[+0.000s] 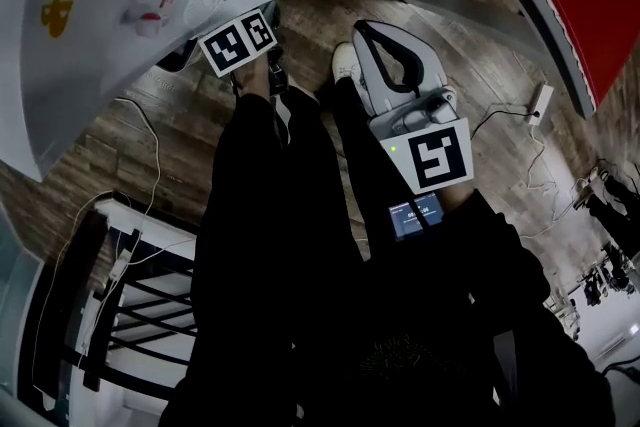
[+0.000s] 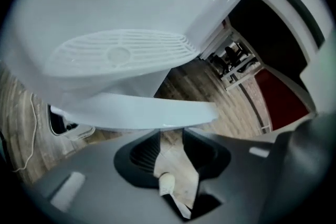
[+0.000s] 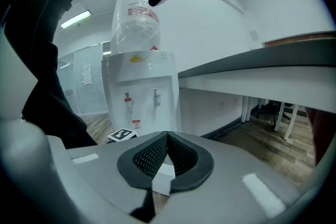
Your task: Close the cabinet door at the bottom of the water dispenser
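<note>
We note the left gripper low at the foot of the water dispenser, jaws spread and nothing gripped between them. The cabinet door shows as a white slab just past their tips, below the drip tray, and it stands swung out from the dispenser's base over the wooden floor; whether the jaws touch it we cannot tell. The right gripper hangs well back, facing the dispenser's front, its jaw tips pressed together on nothing.
</note>
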Available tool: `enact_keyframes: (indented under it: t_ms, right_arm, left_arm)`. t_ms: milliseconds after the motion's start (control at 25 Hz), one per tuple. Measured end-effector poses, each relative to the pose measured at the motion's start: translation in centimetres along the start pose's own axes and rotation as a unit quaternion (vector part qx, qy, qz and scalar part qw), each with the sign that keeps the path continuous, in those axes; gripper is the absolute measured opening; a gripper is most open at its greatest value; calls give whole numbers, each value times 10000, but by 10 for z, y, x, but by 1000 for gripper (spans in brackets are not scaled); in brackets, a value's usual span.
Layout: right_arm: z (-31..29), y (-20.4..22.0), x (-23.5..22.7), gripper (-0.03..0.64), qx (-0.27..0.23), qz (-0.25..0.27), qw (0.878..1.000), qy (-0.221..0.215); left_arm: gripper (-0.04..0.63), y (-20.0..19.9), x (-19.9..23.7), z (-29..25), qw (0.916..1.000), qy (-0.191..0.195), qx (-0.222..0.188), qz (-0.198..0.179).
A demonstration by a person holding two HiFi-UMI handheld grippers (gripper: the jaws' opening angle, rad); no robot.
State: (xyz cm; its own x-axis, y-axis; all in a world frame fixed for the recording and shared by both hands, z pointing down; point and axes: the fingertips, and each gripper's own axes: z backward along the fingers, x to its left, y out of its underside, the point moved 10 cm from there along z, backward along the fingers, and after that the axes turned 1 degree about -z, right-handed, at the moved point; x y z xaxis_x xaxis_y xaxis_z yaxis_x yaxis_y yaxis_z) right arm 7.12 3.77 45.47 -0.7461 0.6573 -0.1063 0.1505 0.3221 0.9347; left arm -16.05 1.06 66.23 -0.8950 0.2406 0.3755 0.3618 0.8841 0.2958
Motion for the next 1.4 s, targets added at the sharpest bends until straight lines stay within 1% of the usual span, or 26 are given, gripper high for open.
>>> enact_keyframes:
  t_ms: [80,200,280,360,480,560,680,760,840,880,920,960,1000,1080,1160,1200,1320,1360,1400]
  right_arm:
    - [0,4,-4,-2,34,-42,10000,35]
    - [-3,7,-7,-2,84,-54,9999,45]
    - [-6,8,-9,-2,115,-32,9999,37]
    - [-10,9,-13,-2,148,0,9999,45]
    - [-16,8,-20,-2,135,3,9999,104]
    - [-17,8,-24,-2,132,-12,9998,135]
    - [-20,11,-28,-2,143,-14,9998,157]
    - [-21,11,-27,-2,133,-34,9998,158]
    - [-23,11,-26,-2,134,-40,9998,128]
    - [-24,11,-26,-2,145,-41,9998,111]
    - [-24,12,-27,-2,160,-42,9998,98]
    - [-25,13,-28,-2,171,-41,9998,82]
    - [-25,14,-29,-2,173,-32,9998,54]
    - [-27,16,-31,-2,171,36,9998,-44]
    - [-30,17,-34,-2,178,115,9997,-112]
    - [-31,17,-35,-2,183,142,9997,-114]
    - [-37,17,-42,-2,213,175,9996,-71]
    - [-39,17,-43,-2,221,190,9996,-63]
    - [-42,16,-44,-2,221,220,9995,-56]
  left_arm:
    - [133,-13,-2,-5,9999,-39,-62,-131]
    - [146,-27,1,-10,9990,-230,-329,-205]
    - [163,-34,5,-13,9982,-357,-450,-152]
    - [163,-38,9,-16,9982,-377,-469,-12]
    - [161,-43,15,-17,9967,-419,-620,326]
    - [161,-44,20,-16,9936,-475,-795,644]
    - [160,-46,19,-18,9879,-462,-975,1113]
    - [160,-49,18,-21,9812,-499,-1119,1494]
    - [147,-49,18,-22,9702,-549,-1349,1935]
    - [137,-49,18,-22,9657,-588,-1471,2059]
    - [137,-49,18,-22,9630,-620,-1568,2100]
    - [133,-50,17,-23,9628,-618,-1614,2078]
    - [120,-51,16,-24,9647,-589,-1607,2003]
    - [116,-53,13,-25,9718,-523,-1502,1742]
    - [92,-52,11,-24,9770,-369,-1378,1586]
    - [77,-51,10,-24,9784,-234,-1315,1577]
    - [71,-44,4,-27,9792,139,-1166,1654]
    - [70,-43,2,-28,9791,195,-1143,1671]
    - [56,-43,-1,-29,9795,206,-1137,1651]
